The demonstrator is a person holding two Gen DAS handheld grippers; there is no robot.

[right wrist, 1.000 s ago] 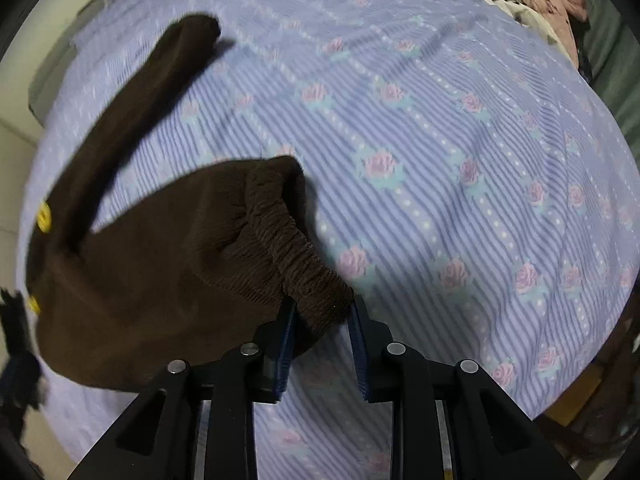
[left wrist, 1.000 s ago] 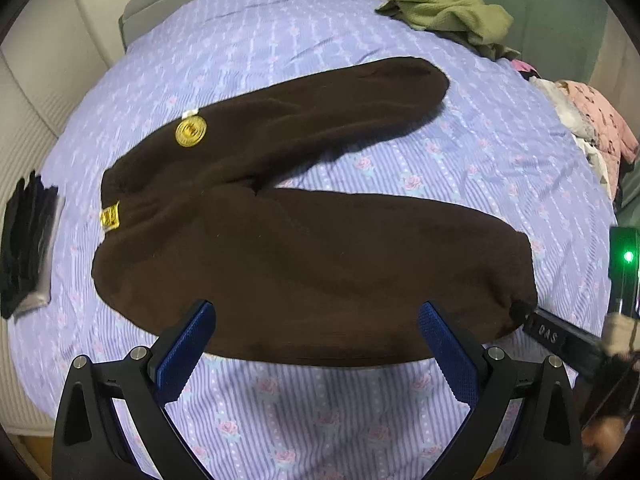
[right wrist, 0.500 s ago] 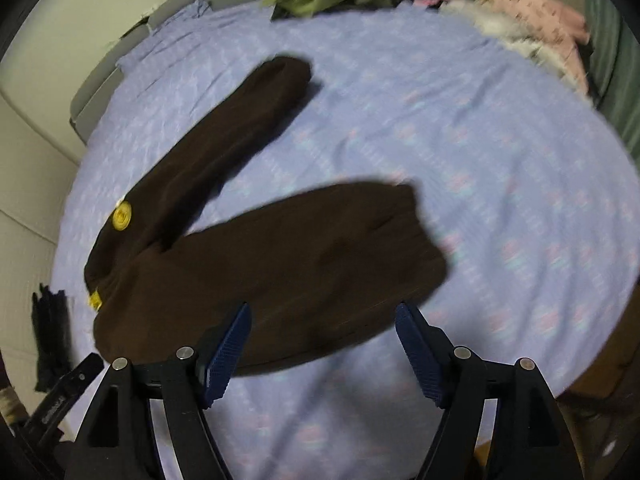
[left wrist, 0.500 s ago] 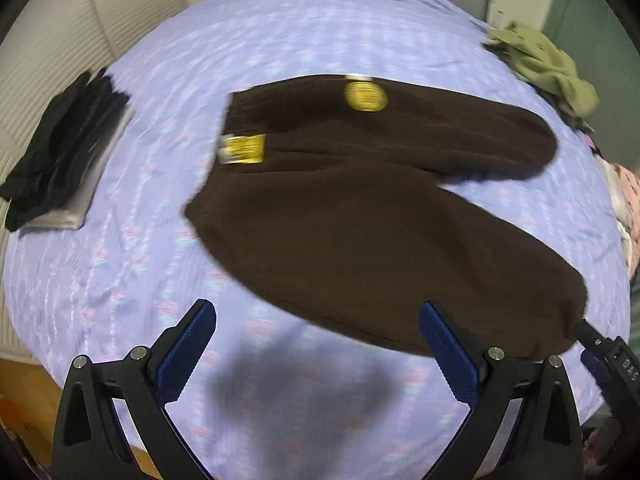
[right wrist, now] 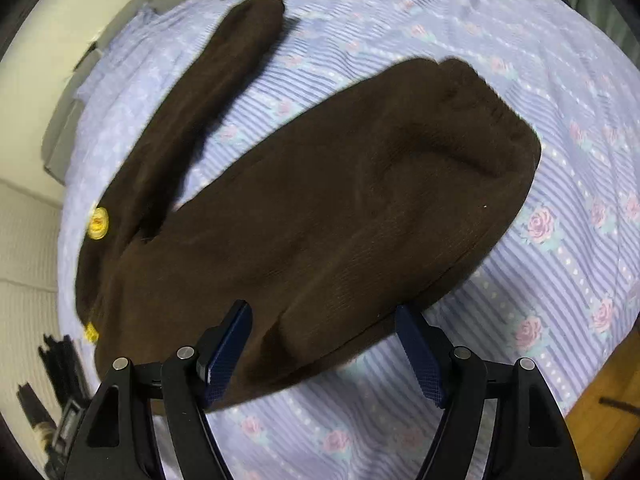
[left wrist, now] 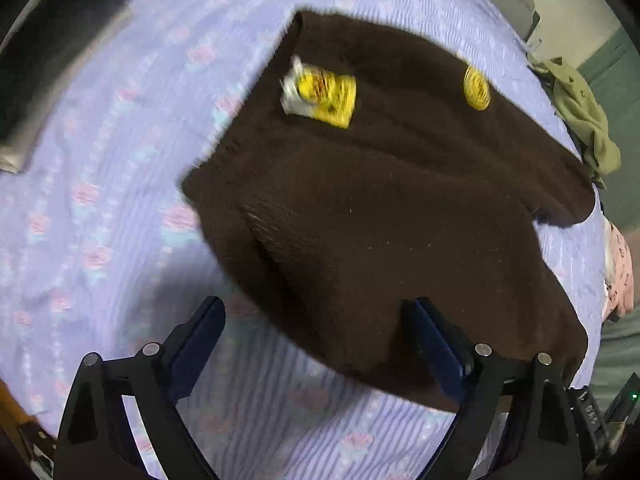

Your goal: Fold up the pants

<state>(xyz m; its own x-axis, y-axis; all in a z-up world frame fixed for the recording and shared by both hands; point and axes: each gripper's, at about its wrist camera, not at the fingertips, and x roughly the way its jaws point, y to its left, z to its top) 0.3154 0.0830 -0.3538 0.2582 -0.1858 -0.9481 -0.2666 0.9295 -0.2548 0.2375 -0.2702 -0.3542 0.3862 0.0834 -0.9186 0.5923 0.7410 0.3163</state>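
Dark brown pants lie flat on a purple flowered bedsheet, legs spread apart in a V. Yellow tags mark the waistband. My left gripper is open and empty, low over the near edge of the pants close to the waist. In the right wrist view the pants fill the middle, the near leg's cuff to the right. My right gripper is open and empty over that leg's near edge. The other leg runs to the far left.
A black folded item lies at the bed's left edge. An olive garment and pink clothes lie at the right. The bed's wooden edge shows at the lower right of the right wrist view.
My right gripper let go of the leg cuff, opened wide and moved left along the leg. My left gripper swung toward the waistband and came closer to the pants.
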